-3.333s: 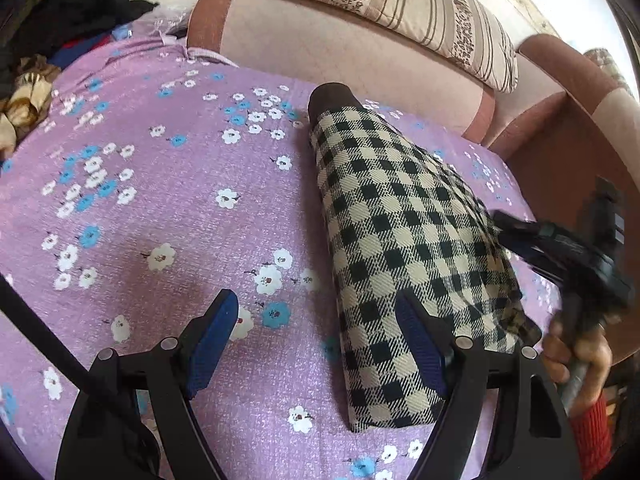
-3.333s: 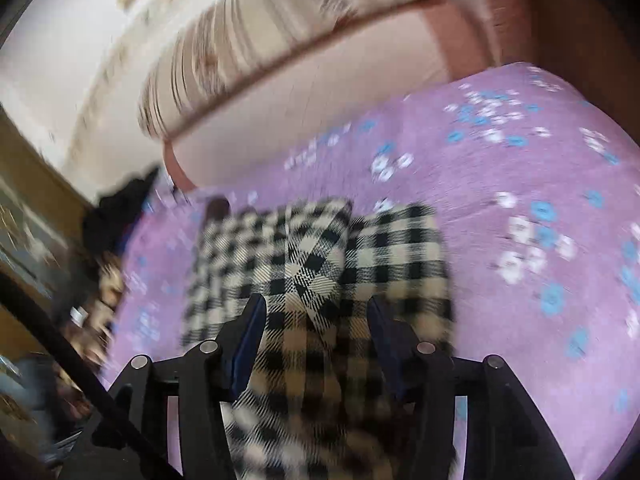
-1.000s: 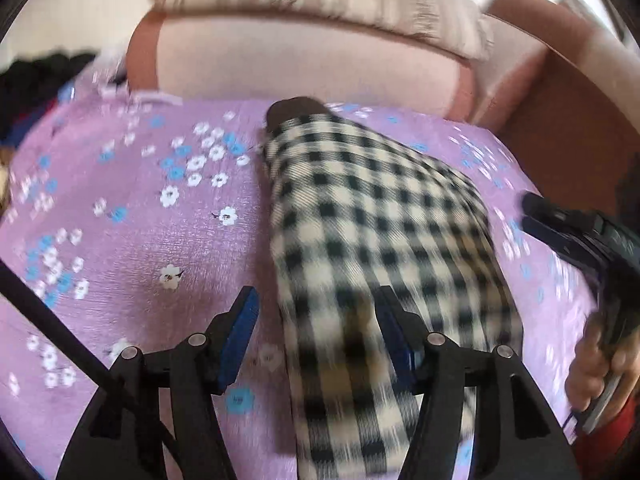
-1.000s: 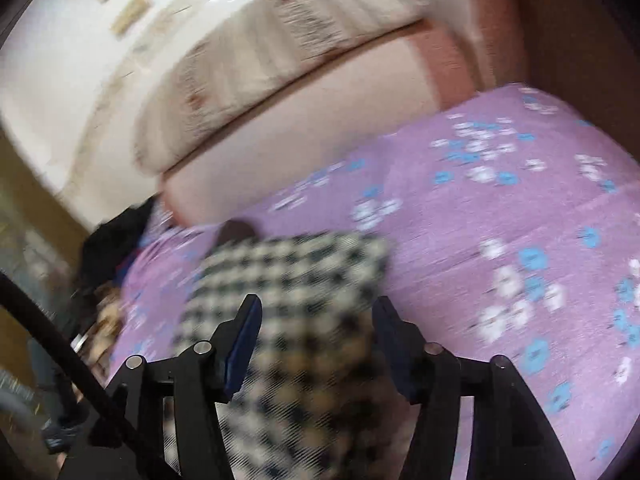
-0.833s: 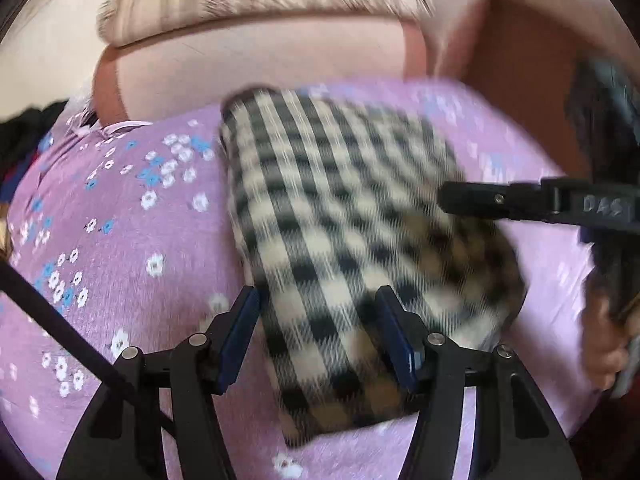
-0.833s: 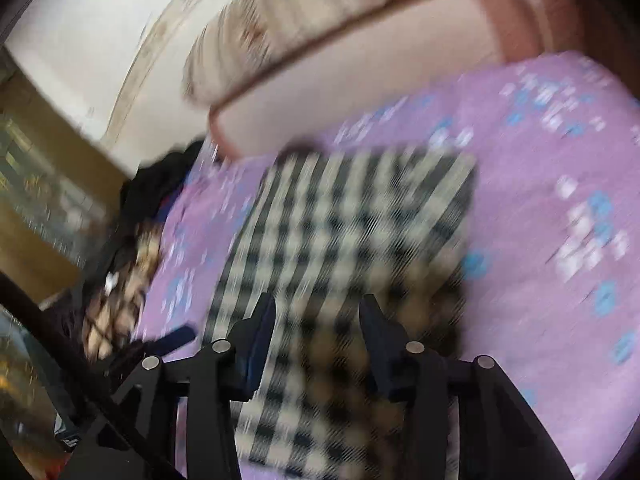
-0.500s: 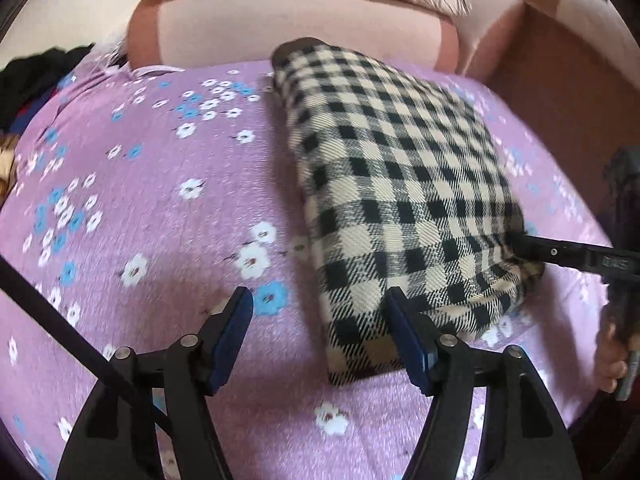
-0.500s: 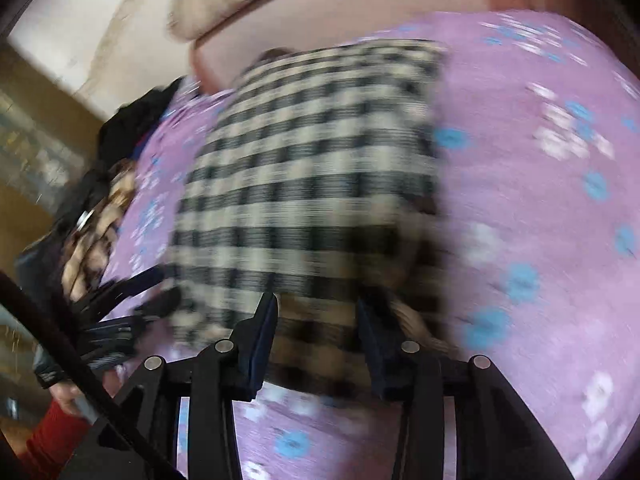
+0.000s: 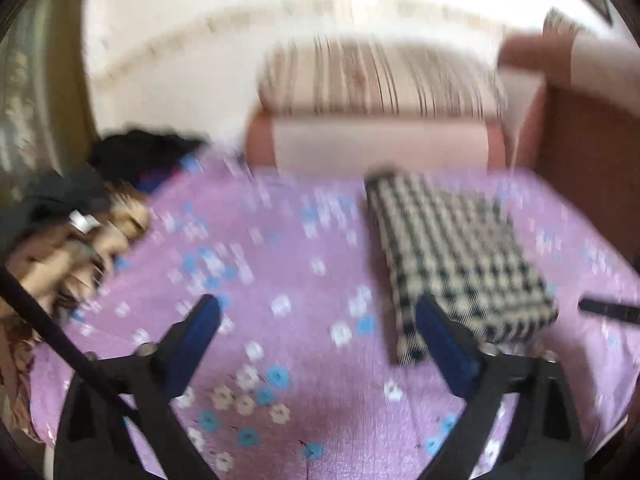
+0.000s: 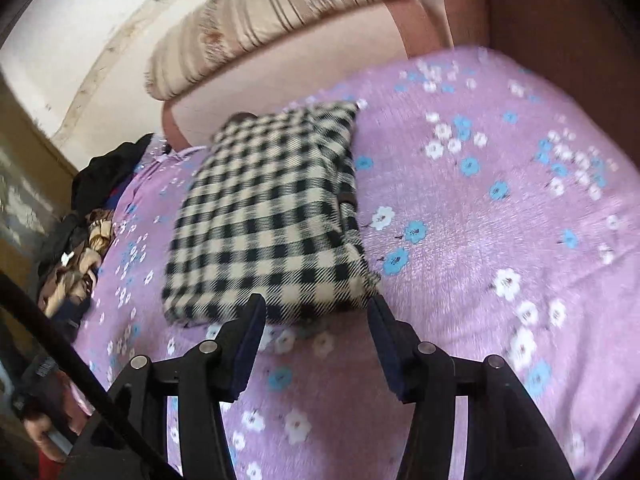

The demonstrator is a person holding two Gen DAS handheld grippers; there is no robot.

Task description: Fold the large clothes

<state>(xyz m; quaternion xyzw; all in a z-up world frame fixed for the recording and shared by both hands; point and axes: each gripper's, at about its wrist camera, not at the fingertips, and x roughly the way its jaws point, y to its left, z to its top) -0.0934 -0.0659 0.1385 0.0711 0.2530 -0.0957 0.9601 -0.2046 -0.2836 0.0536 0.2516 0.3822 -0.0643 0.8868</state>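
Observation:
A black-and-cream checked garment lies folded into a thick rectangle on the purple flowered bedsheet, near the pink sofa back. It also shows in the right wrist view. My left gripper is open and empty, above the sheet to the left of the garment's near end. My right gripper is open and empty, just short of the garment's near edge. A tip of the right gripper's finger pokes in at the right of the left wrist view.
A pile of dark and brown unfolded clothes lies at the sheet's left end, and shows in the right wrist view. A striped bolster rests on the pink sofa back. A brown armrest bounds the right side.
Both grippers have let go of the checked garment and pulled back from it. The garment now lies folded and still on the sheet. The left view has swung left toward the clothes pile.

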